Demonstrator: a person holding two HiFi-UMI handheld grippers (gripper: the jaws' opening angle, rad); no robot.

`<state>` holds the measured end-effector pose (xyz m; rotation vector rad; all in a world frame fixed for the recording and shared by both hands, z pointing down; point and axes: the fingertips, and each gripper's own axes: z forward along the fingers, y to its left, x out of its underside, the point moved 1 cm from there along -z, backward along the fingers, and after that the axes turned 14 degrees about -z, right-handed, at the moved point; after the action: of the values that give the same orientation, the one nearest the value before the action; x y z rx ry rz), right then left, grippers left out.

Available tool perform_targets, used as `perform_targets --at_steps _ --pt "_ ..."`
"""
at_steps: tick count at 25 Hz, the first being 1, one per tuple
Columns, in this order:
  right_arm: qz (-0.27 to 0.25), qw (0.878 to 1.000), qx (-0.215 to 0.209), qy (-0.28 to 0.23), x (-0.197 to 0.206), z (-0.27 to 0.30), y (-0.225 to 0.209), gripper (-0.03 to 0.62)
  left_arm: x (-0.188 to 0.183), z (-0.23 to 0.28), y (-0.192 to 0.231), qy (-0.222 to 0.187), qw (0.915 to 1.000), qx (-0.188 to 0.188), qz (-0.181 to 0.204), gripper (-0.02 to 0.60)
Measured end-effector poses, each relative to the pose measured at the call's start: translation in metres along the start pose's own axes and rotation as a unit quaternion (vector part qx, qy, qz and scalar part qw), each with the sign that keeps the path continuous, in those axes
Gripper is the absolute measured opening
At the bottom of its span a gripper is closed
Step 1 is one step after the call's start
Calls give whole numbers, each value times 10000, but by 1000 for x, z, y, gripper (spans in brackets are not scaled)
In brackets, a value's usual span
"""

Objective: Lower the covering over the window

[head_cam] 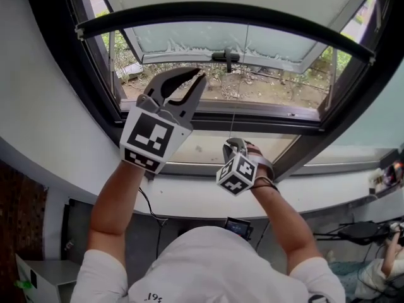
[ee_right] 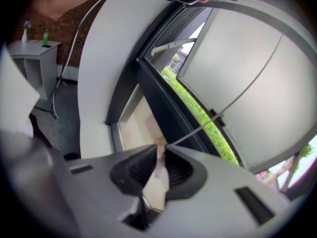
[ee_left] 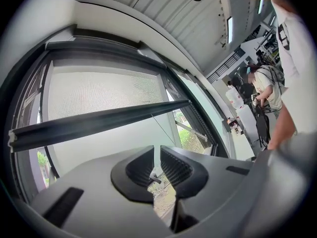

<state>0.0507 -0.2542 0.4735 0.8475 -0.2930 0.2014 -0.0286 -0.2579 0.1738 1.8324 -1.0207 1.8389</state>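
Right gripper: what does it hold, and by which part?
The right gripper pinches the cord at its lower end, on the pale pull tab.

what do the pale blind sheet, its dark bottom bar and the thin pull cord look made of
Pale translucent blind sheet: probably woven mesh fabric, matte; a fine weave grain shows and daylight passes through. Dark bottom bar: painted metal or plastic, can't tell which; smooth, with a soft sheen. Thin pull cord: fine string, pulled taut; fibre unclear.

grey left claw, right claw, white t-shirt
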Motion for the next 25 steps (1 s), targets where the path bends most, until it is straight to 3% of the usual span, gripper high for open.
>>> perform_targets --at_steps 8,14,19,25 --pt "109 9999 80 -96 4 5 6 55 -1 4 5 -10 9999 -86 91 37" --pt "125 9999 -18 25 9 13 12 55 -6 7 10 -22 9988 -251 416 47" --pt "100 9997 -188 116 13 20 24 55 -9 11 17 113 9940 -403 1011 102" --pt "72 9992 -338 220 16 28 36 55 -10 20 34 383 9770 -656 1993 141"
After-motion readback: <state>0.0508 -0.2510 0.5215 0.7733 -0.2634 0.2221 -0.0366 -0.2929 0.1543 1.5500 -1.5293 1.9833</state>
